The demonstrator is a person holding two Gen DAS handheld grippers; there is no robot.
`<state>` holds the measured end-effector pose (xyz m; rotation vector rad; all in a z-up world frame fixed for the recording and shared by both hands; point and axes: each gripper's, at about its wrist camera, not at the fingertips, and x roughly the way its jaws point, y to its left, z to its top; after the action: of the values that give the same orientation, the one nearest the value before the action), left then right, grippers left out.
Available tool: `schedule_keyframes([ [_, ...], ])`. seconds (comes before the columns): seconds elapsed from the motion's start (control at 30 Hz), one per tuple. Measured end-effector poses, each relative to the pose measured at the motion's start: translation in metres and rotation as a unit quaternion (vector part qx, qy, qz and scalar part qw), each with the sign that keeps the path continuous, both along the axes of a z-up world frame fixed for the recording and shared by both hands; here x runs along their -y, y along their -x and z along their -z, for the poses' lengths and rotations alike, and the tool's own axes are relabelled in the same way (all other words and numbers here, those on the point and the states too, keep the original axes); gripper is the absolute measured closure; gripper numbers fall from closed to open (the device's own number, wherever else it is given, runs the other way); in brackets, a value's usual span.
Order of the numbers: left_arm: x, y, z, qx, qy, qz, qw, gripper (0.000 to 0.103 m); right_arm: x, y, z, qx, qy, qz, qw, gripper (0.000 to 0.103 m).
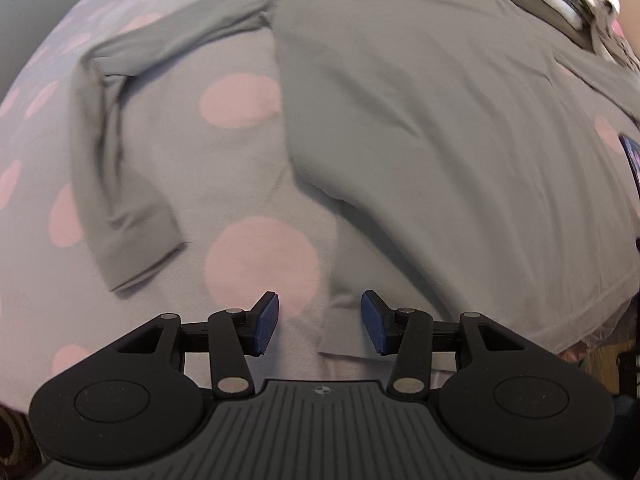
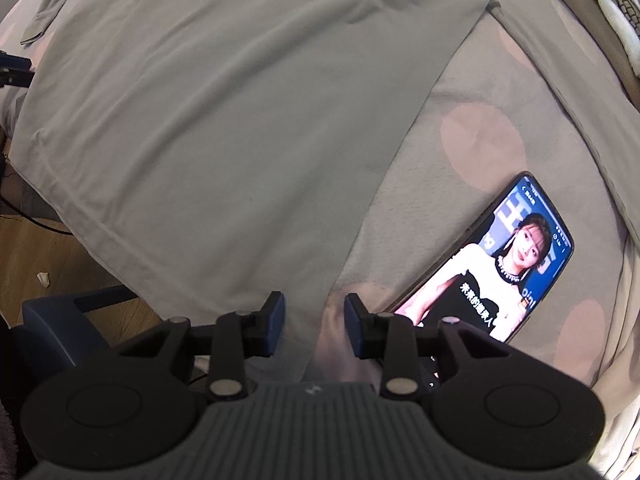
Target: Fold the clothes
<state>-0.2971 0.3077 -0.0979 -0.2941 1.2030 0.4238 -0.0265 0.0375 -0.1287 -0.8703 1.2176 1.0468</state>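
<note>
Grey long-sleeve shirt [image 1: 420,92], soft knit, lies flat on bed sheet [image 1: 248,168] w/ pink dots; one sleeve bent at elbow. Left tool [image 1: 320,326]: blue ribbed pads apart, over shirt's lower corner, no clamp. Right tool [image 2: 315,326]: pads apart above shirt's side edge. Phone [image 2: 488,264], screen lit, partly hidden behind right tool. Left view blurred.

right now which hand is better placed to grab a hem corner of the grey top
Left. The left tongs are open with the grey top's hem corner between them. The right tongs straddle the top's side edge, crowded by a phone.
</note>
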Motion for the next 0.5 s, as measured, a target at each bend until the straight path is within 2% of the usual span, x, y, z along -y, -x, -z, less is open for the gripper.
schedule_keyframes([
  [0.07, 0.005, -0.006, 0.008, -0.011, -0.009, 0.015, 0.9998, 0.059, 0.002, 0.001, 0.002, -0.001, 0.000, 0.000, 1.000, 0.066],
  [0.1, 0.005, -0.008, 0.008, -0.011, -0.010, 0.017, 0.9997, 0.060, 0.003, 0.002, 0.002, 0.001, -0.001, -0.001, 1.000, 0.069],
  [0.13, 0.006, -0.010, 0.009, -0.012, -0.011, 0.019, 0.9997, 0.063, 0.004, 0.004, 0.001, 0.002, -0.003, -0.003, 1.000, 0.079],
  [0.17, 0.007, -0.011, 0.008, -0.011, -0.010, 0.022, 0.9997, 0.073, 0.005, 0.006, 0.000, 0.004, -0.005, -0.005, 1.000, 0.084],
  [0.2, 0.008, -0.012, 0.006, -0.007, -0.004, 0.024, 0.9997, 0.088, 0.007, 0.007, -0.002, 0.006, -0.008, -0.005, 1.000, 0.096],
  [0.23, 0.010, -0.012, 0.004, -0.005, 0.001, 0.026, 0.9997, 0.094, 0.008, 0.008, -0.004, 0.007, -0.012, -0.004, 1.000, 0.101],
  [0.3, 0.014, -0.012, -0.003, -0.003, 0.008, 0.027, 0.9996, 0.100, 0.011, 0.010, -0.010, 0.008, -0.017, -0.001, 1.000, 0.101],
  [0.5, 0.011, -0.006, -0.036, -0.012, 0.026, 0.008, 0.9995, 0.101, 0.022, 0.008, -0.042, -0.010, -0.028, 0.018, 0.999, 0.102],
])
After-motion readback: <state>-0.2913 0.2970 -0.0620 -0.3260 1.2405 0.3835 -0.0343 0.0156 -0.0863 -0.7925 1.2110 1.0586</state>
